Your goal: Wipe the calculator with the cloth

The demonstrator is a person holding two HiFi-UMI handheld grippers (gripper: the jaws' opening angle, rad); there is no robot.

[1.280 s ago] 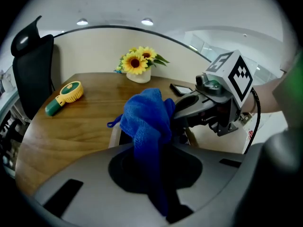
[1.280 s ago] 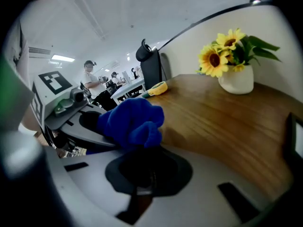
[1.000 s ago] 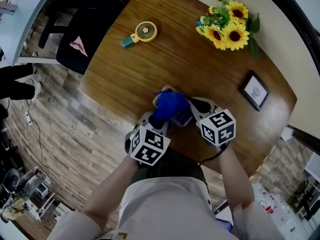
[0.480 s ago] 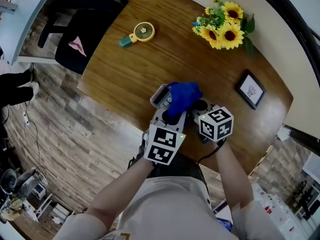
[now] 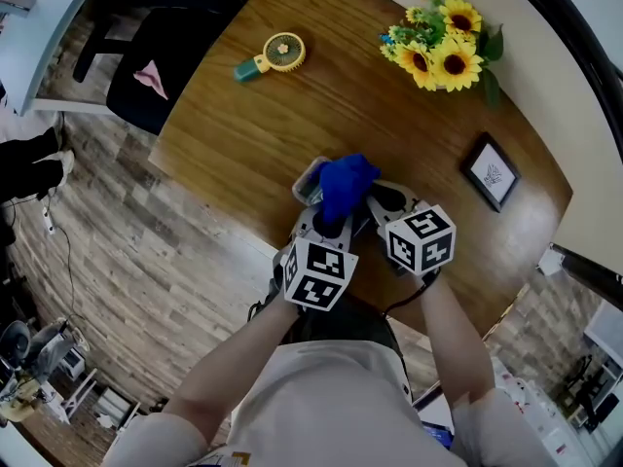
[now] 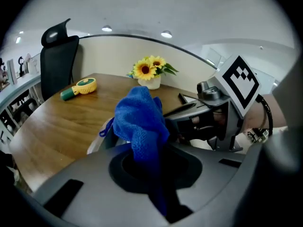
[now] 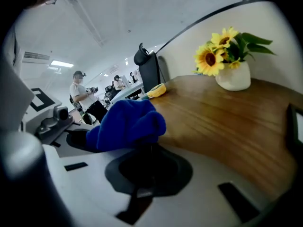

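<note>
The blue cloth (image 5: 346,183) is bunched on top of the grey calculator (image 5: 308,185), near the wooden table's front edge. Only the calculator's left end shows beyond the cloth, and in the left gripper view a pale calculator edge (image 6: 97,143) shows under the cloth (image 6: 139,122). My left gripper (image 5: 336,218) is shut on the cloth, which runs down between its jaws (image 6: 150,171). My right gripper (image 5: 378,202) reaches in from the right, its jaws closed at the calculator's right end under the cloth (image 7: 128,124). Its dark fingers (image 6: 187,111) point at the cloth.
A white vase of sunflowers (image 5: 440,49) stands at the table's far side. A small black picture frame (image 5: 494,173) lies to the right and a yellow hand fan (image 5: 273,56) to the far left. A black chair (image 5: 156,66) stands left of the table (image 5: 243,134).
My left gripper has swept the cloth rightward and forward over the calculator, then a little back to the left. The right gripper has hardly moved.
</note>
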